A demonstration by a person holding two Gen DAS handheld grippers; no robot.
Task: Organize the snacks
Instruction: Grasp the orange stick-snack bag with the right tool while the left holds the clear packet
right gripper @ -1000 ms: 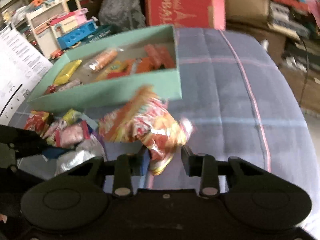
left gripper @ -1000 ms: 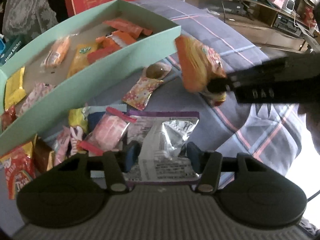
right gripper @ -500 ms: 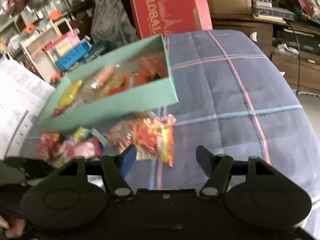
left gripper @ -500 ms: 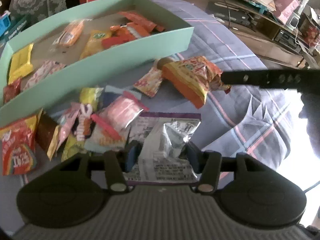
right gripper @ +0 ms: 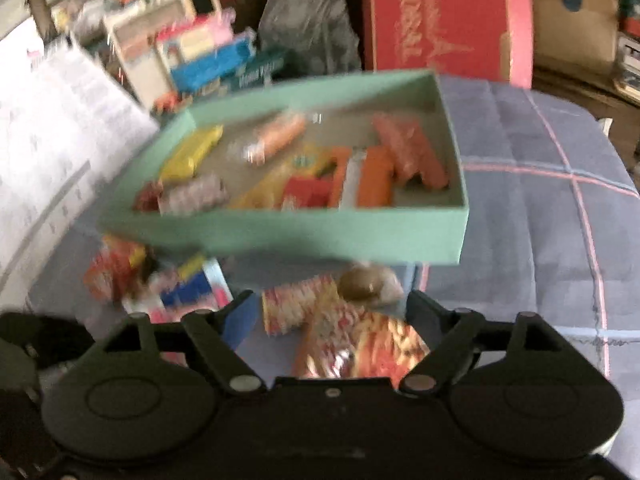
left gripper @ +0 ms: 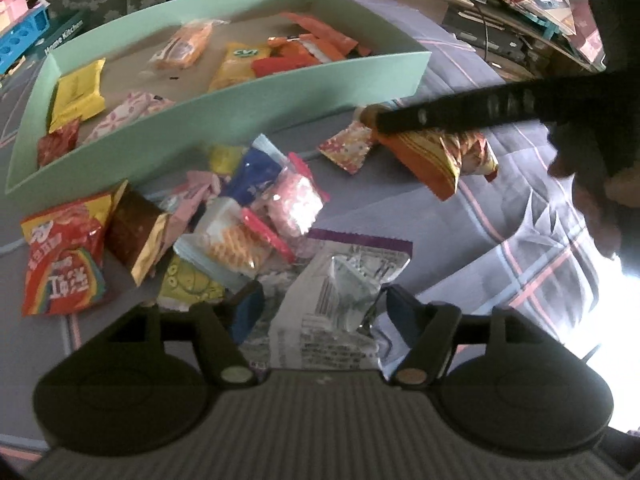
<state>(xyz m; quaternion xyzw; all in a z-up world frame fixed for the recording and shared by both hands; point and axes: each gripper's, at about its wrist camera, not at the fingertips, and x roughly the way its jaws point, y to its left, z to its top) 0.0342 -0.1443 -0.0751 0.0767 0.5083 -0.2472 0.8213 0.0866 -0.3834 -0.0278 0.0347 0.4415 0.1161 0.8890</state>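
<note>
Left wrist view: orange snack bag lies crumpled, shiny, beside mint box.

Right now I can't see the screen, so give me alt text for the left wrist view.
An open tool straddles a clear packet amid loose snacks on a plaid cloth; behind sits a green box of snacks.

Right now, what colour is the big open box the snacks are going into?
Mint green outside, with a plain brownish floor; the box shows best in the left wrist view.
</note>
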